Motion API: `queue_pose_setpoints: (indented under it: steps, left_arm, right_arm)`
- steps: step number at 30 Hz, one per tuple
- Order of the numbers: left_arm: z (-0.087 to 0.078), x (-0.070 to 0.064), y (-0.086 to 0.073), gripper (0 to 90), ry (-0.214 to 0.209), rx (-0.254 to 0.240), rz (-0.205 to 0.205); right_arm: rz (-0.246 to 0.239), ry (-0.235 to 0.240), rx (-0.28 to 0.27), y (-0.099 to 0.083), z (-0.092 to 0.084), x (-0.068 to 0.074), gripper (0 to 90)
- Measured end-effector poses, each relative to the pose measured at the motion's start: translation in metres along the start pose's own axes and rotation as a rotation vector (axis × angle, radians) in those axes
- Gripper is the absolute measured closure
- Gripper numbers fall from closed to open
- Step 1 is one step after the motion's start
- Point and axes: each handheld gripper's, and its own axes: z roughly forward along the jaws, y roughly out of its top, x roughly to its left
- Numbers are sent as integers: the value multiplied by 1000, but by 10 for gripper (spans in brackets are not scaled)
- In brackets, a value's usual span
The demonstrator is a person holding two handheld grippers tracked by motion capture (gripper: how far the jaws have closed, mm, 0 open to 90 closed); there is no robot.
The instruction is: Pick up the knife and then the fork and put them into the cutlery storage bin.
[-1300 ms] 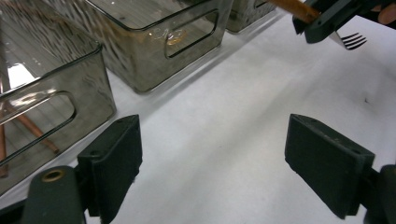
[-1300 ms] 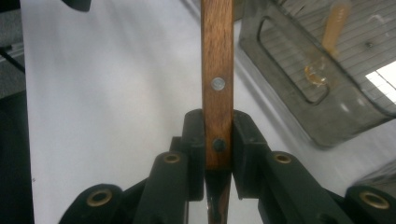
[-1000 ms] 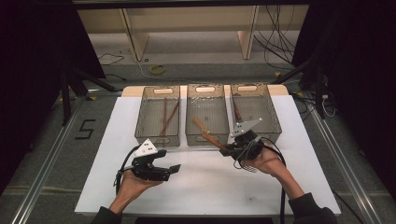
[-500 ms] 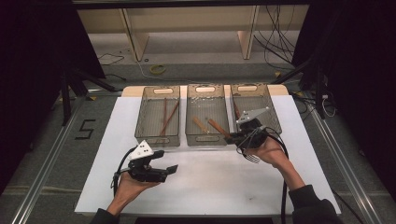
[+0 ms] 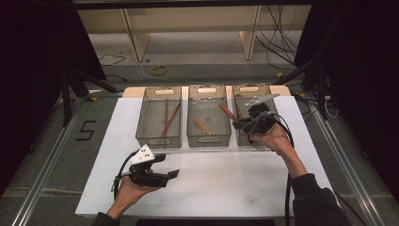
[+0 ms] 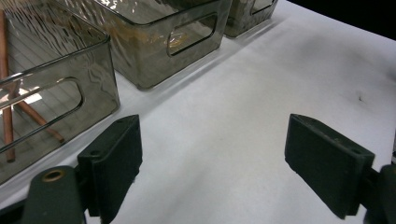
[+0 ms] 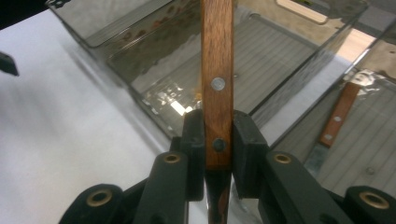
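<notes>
White table (image 5: 211, 188) w/ three smoky clear bins in a row; right bin (image 5: 244, 94) holds a wood-handled utensil (image 7: 337, 115). Right gripper (image 7: 218, 140) above the right bin's near end, jaws clamped on wooden knife handle (image 7: 217, 70), which sticks out toward middle bin (image 5: 208, 123). Left gripper (image 6: 212, 163) low over bare table, jaws wide apart, nothing btwn.

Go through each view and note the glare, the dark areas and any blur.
High view: white table lit, surroundings black. Left gripper view: wavy glare on the clear bins, jaws sharp. Right gripper view: the wooden handle crisp, bright glints on the bin wall behind it, far corner soft.
</notes>
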Motion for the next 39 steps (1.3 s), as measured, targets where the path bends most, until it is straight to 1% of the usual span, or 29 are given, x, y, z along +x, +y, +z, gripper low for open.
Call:
queue_pose_setpoints:
  steps: [9, 12, 19, 25, 33, 35, 39]
  left_arm:
    - [-1, 1, -1, 183, 8, -6, 4]
    - [-2, 1, -2, 183, 10, -12, 2]
    - [-1, 1, -3, 182, 10, -5, 3]
    - [-2, 1, -3, 184, 9, -7, 5]
    - [-2, 2, -4, 181, 13, -8, 2]
    - [-2, 2, -4, 180, 12, -8, 3]
    - [-2, 2, -4, 180, 13, -9, 1]
  right_arm:
    - [57, -44, -4, 9, 4, -19, 778]
    - [71, -56, 2, 11, 5, -25, 778]
    - [94, -82, 4, 17, 7, -36, 778]
    - [127, -107, 4, 23, 6, -46, 778]
    - [151, -146, 29, 28, 13, -58, 778]
    - [166, -154, 32, 28, 15, -60, 778]
    - [181, -172, 38, 30, 18, -64, 778]
